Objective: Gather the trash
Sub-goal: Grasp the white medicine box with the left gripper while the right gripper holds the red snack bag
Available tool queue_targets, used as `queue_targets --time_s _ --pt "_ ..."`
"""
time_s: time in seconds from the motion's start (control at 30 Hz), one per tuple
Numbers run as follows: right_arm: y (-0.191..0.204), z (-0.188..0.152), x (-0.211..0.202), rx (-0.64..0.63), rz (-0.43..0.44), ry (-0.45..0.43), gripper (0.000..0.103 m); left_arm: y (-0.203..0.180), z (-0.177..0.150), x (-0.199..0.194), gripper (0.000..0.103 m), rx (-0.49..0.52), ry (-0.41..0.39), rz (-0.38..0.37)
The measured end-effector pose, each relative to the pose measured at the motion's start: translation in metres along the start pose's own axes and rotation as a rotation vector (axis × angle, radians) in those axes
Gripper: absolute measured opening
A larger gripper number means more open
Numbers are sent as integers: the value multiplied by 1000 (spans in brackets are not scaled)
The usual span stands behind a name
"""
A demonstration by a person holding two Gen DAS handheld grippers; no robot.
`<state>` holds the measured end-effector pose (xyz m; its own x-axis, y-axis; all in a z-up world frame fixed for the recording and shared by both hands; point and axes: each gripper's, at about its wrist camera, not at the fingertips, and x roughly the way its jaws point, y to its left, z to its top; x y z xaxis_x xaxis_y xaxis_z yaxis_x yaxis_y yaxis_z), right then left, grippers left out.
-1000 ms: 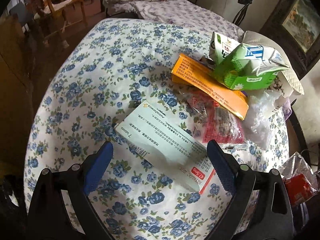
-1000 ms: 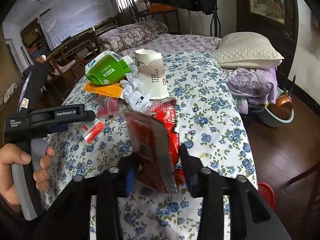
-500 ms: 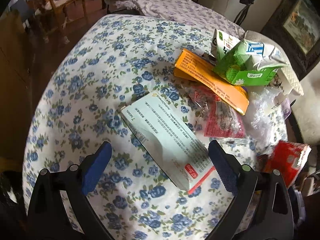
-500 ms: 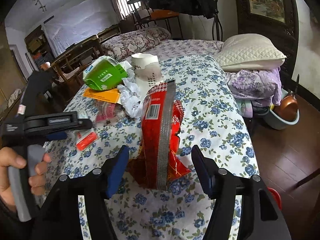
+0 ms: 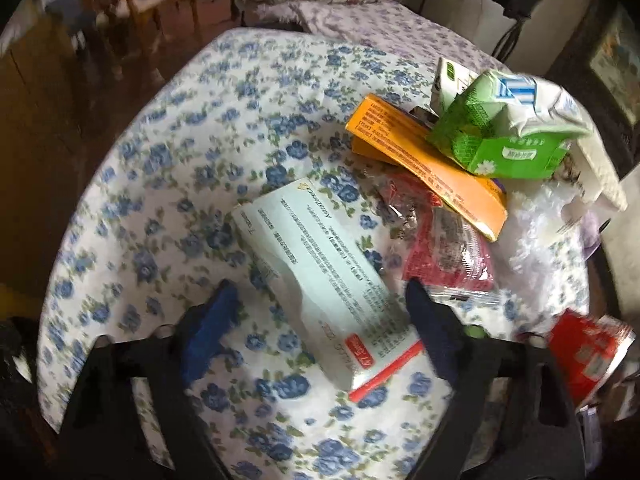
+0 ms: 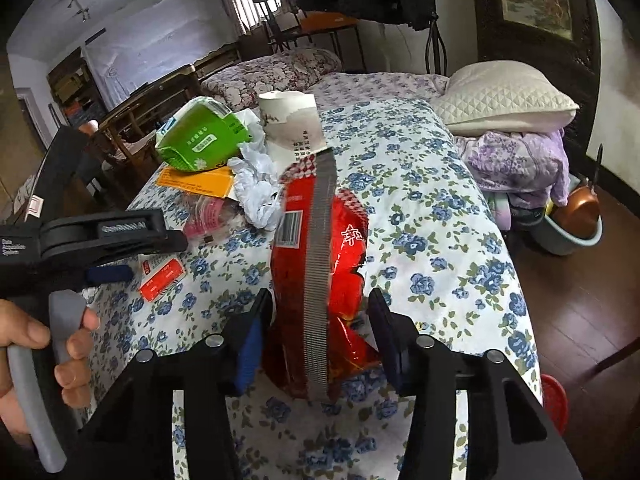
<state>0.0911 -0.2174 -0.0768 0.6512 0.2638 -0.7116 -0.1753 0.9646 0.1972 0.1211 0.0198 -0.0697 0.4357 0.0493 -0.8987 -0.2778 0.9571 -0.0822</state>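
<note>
A pale green medicine box [image 5: 320, 256] with a red end lies flat on the blue-flowered tablecloth [image 5: 180, 160]. My left gripper [image 5: 320, 316] straddles it from above. Its jaws are closing; the right pad is at the box's edge and a gap remains at the left pad. A red snack bag [image 6: 316, 248] stands upright, seam toward the camera, between the pads of my right gripper [image 6: 318, 332]. Those jaws are closing and both pads touch the bag's sides. The same red snack bag [image 5: 584, 352] shows at the lower right of the left wrist view.
Behind the box lie an orange box [image 5: 424, 168], a crushed green carton [image 5: 500, 140], a red-and-clear wrapper [image 5: 448, 252] and crumpled clear plastic [image 5: 536, 232]. A paper cup [image 6: 292, 124] stands further back. A pillow [image 6: 504, 96] and a basin [image 6: 572, 236] are to the right.
The left jaws have narrowed around the medicine box. The right jaws let the red bag go, it turned upright, and they have come in on it again.
</note>
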Motion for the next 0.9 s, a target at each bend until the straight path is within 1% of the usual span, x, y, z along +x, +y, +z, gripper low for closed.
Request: queue_targets --time_s 0.07,0.17,0.2,0.3,0.4,0.5,0.6,0.73,0.9 --pt "-1 0 -2 -1 -1 -5 44 -6 -3 -3 50 76 -21 1" --pt "-2 1 -7 3 -4 -17 41 -7 -10 -8 35 129 -20 -17" --pt "-2 1 -9 3 -5 -23 41 -5 -12 -10 33 137 -16 -27" --pt "-5 2 -14 6 1 -32 39 6 -22 -23 29 139 -13 -87" --pt "-5 2 -17 6 10 -33 36 15 -26 -40 23 150 -58 -116" --pt "-4 0 -13 -8 -2 -10 35 17 -27 -50 22 147 -80 -134" --pt "-5 -1 -14 0 7 -12 32 13 -27 -56 22 150 -90 -160" --pt "-4 1 -26 -4 33 -40 32 0 -30 -60 22 196 -105 -160" --pt "-7 1 -35 -5 50 -55 32 -3 -37 -80 22 234 -190 -140"
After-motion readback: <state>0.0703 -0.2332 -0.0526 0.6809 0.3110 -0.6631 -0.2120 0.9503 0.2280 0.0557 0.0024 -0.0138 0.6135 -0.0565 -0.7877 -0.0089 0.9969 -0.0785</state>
